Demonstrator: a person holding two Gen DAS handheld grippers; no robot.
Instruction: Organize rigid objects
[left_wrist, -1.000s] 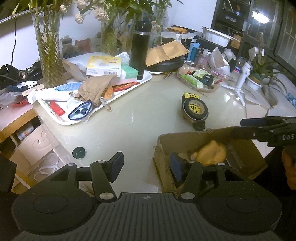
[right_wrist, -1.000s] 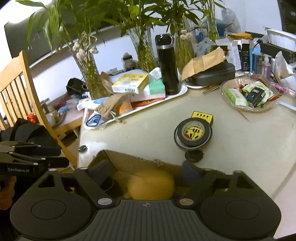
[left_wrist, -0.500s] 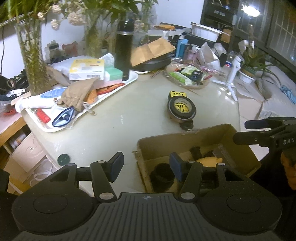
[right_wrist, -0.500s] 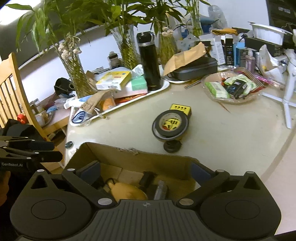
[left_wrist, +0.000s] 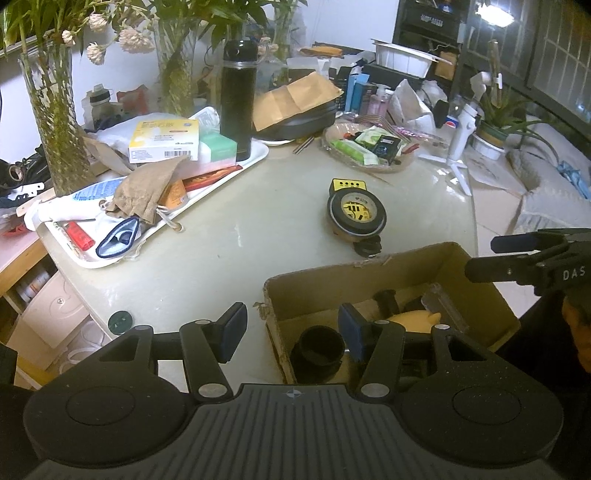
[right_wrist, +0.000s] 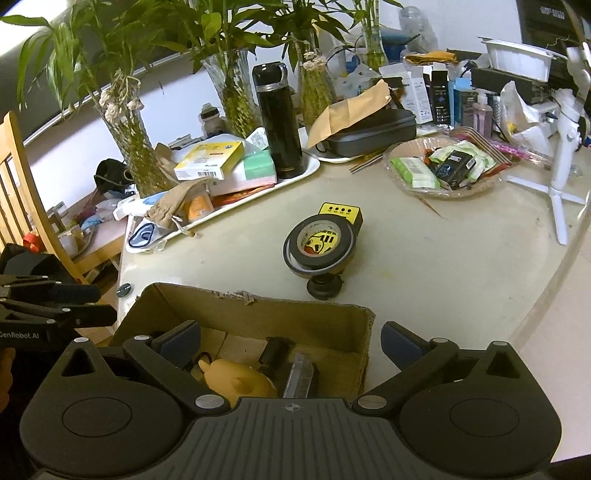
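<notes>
Cluttered pale round counter (right_wrist: 424, 258) carries an open brown cardboard box (right_wrist: 258, 314) holding a yellow rubber duck toy (right_wrist: 236, 380), probably. Right tongs (right_wrist: 291, 343) have just been opening; they stand released above it, empty. Left tongs (left_wrist: 291, 325), half open and empty, straddle the box wall; a careless move could tip it. Both point obliquely downward.

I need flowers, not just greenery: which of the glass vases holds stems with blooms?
The leftmost glass vase, beside the white tray: pale round blooms hang above it. The vase behind the black flask shows only green leaves.
</notes>
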